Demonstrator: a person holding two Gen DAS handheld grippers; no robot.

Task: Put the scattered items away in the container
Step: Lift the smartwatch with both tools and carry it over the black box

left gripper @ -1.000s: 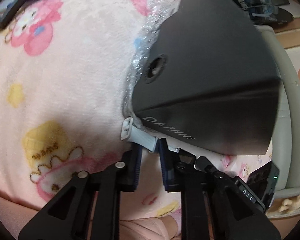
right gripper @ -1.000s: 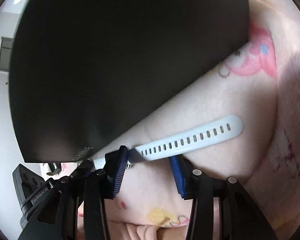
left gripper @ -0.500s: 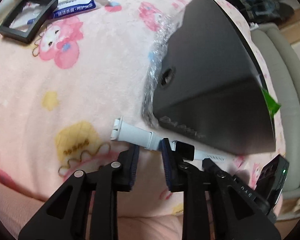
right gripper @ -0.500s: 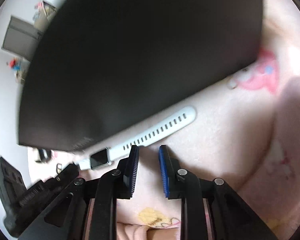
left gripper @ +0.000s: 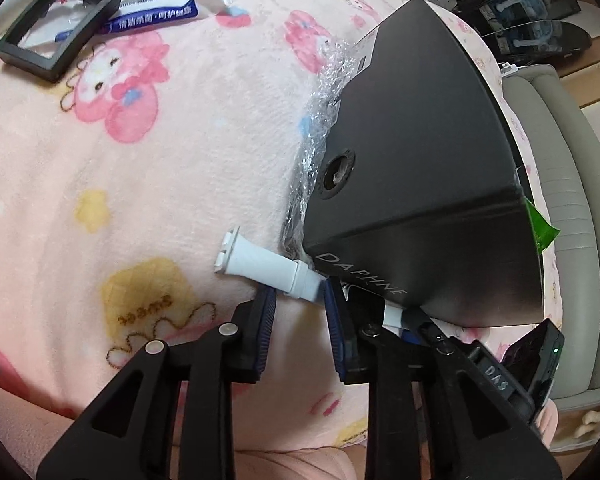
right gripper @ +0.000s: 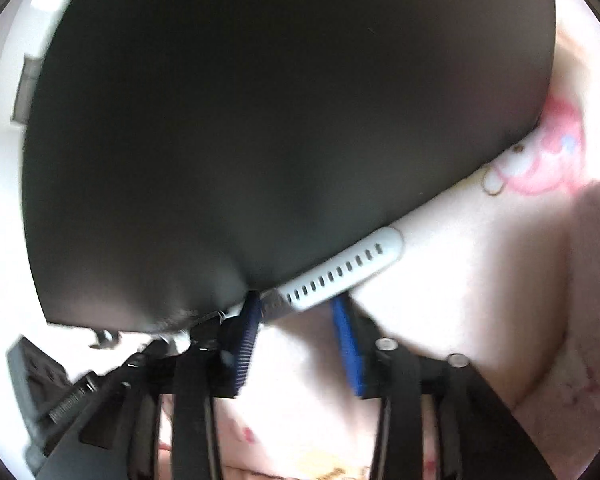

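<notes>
A white smartwatch lies on the pink blanket against the foot of a black DAPHNE box (left gripper: pixel 420 168). Its buckle strap (left gripper: pixel 268 266) points left in the left wrist view; its perforated strap (right gripper: pixel 340 272) points right in the right wrist view. My left gripper (left gripper: pixel 300 300) straddles the buckle strap near the watch body, its jaws slightly apart around it. My right gripper (right gripper: pixel 296 316) is open, its blue pads (right gripper: pixel 350 344) either side of the perforated strap. The black box (right gripper: pixel 284 120) fills the right wrist view and hides the watch body.
Crinkled clear plastic wrap (left gripper: pixel 320 112) sticks out along the box's left side. A black rectangular frame (left gripper: pixel 56 48) and a blue-and-white wipes pack (left gripper: pixel 156 4) lie at the far left of the blanket. A grey cushioned edge (left gripper: pixel 564 184) runs along the right.
The right gripper opened from nearly shut and moved in over the perforated strap, closer to the box. The left gripper stayed around the buckle strap, with its view shifted slightly.
</notes>
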